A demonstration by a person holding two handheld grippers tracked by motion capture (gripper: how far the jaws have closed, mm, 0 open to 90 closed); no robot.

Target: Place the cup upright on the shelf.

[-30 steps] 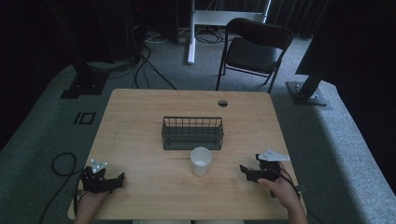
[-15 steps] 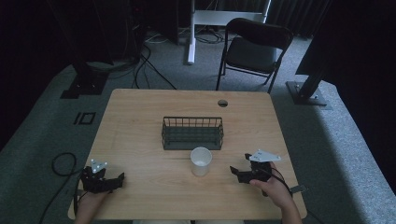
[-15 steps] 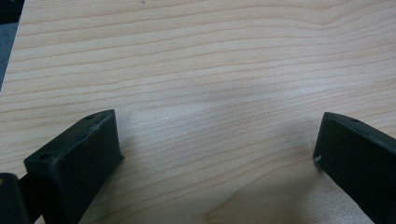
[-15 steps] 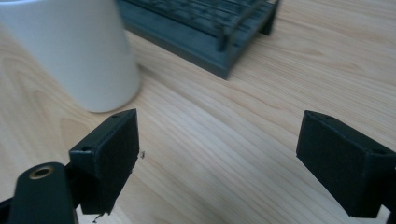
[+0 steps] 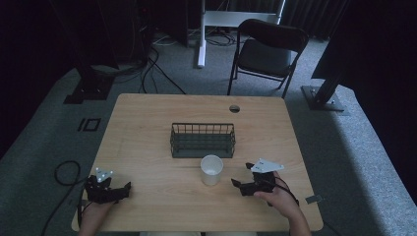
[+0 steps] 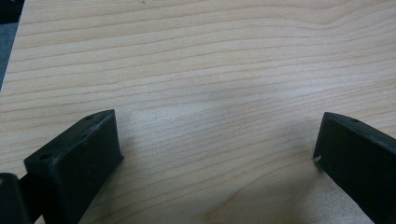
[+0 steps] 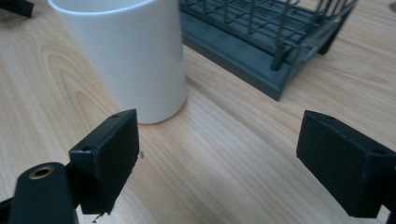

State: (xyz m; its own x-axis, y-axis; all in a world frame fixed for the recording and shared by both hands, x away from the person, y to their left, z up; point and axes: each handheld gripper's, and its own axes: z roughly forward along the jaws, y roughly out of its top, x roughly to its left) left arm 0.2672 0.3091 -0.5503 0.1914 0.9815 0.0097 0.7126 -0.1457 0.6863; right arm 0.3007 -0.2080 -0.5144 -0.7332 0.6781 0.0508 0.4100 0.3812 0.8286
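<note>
1. One wooden table (image 5: 147, 123), and I work at its near edge. One folding chair (image 5: 268, 46) stands beyond the far side.
2. One dark wire basket (image 5: 202, 140) at table centre, empty as far as I can see.
3. One white cup (image 5: 211, 169), upright, just in front of the basket and apart from it. In the right gripper view the cup (image 7: 126, 51) sits ahead and to the left of my jaws, not between them.
4. Two grippers. My right gripper (image 5: 244, 186) is near the cup, jaws spread wide, holding nothing. My left gripper (image 5: 123, 189) rests at the near left, well apart, jaws also wide and empty over bare wood.
5. Step in hand, I judge: reach for the cup. To do it well, swing the right gripper left so the cup centres between the jaws, stay level, close mid-wall gently; a thin cup could crush or tip.
</note>
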